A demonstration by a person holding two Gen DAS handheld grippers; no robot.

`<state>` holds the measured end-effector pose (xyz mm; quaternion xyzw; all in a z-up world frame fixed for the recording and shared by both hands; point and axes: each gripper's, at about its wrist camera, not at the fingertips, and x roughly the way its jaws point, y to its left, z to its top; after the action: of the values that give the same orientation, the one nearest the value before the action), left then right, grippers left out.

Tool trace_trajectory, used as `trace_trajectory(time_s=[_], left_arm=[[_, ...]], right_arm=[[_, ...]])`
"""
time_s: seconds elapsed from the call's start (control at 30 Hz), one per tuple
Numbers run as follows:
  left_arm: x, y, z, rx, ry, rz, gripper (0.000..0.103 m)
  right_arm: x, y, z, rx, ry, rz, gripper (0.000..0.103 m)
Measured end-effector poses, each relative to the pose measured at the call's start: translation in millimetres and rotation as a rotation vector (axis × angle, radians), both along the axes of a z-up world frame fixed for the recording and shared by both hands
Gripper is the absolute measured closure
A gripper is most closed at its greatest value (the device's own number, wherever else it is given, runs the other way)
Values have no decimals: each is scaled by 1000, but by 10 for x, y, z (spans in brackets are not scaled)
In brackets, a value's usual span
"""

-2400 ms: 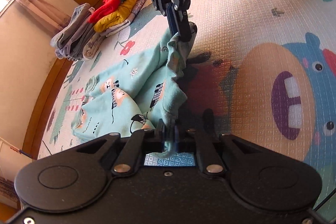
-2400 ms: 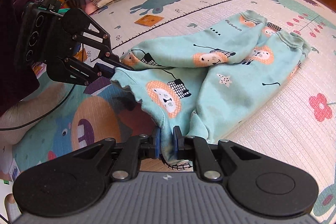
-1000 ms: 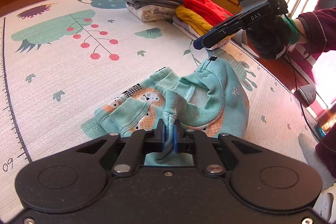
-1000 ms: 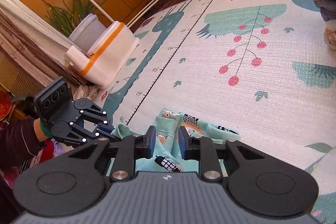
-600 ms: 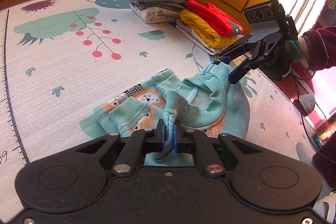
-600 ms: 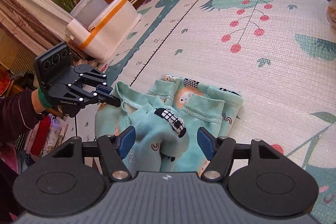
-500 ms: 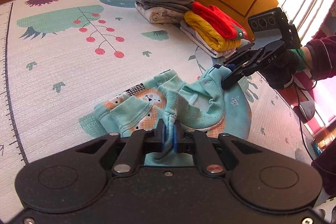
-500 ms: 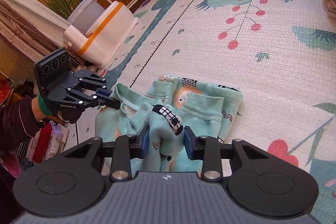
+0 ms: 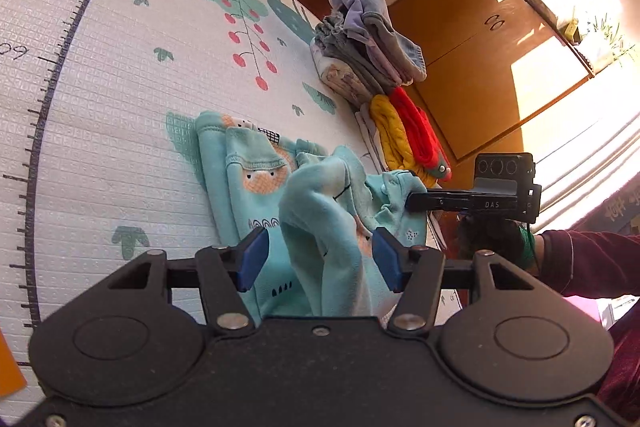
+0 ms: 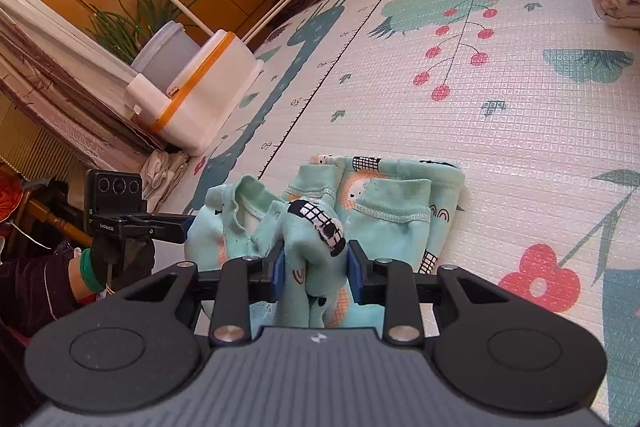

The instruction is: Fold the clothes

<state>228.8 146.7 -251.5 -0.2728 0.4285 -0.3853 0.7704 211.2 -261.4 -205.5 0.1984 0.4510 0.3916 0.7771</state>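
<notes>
Your left gripper [image 9: 316, 259] gapes wide over the teal garment [image 9: 316, 211] at frame centre; your right gripper [image 10: 316, 269] pinches its bunched fold

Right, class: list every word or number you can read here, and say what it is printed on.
"DAS": on the right gripper.
"40", "50", "60": ruler printed on the play mat.
Left gripper label: too small to read.
Teal garment: pictures only, no words.
</notes>
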Motion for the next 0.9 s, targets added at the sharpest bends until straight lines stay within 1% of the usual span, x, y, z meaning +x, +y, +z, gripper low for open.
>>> trace_trajectory(time_s=[0.03,0.07,0.13,0.17,0.2,0.27,0.4,0.53,0.63,0.7,0.83,0.87,0.9], left_arm=[[3,-37,-8,1,-8,-7,48],[30,-98,-11,21,-24,-23,49],[82,-188,15,56,-73,-42,91],[109,-228,31,70,-98,-50,91],[133,-228,64,61,-119,-47,95],[184,-229,127,45,-162,-40,95],[319,-222,211,52,-218,-27,95],[508,-241,142,73,-196,-6,96],[650,-255,90,89,-178,9,96],[744,-265,55,99,-167,20,96],[926,-282,-15,117,-143,40,95],[913,-272,-33,105,-129,39,95],[900,-262,-51,92,-114,37,93]], right_arm=[[-5,3,-1,3,2,-1,71],[-2,1,17,6,-6,-7,71],[10,-4,62,13,-28,-19,74],[16,-6,84,16,-39,-26,75],[22,-9,107,19,-51,-32,76],[81,-27,173,28,-73,-44,76],[239,-44,256,40,-111,-74,76],[429,-10,217,42,-113,-97,77],[600,-10,124,40,-95,-140,77],[703,-16,19,46,-70,-192,77],[704,-44,-174,82,-18,-270,76],[680,-62,-211,91,0,-281,75],[653,-83,-247,100,18,-294,72]])
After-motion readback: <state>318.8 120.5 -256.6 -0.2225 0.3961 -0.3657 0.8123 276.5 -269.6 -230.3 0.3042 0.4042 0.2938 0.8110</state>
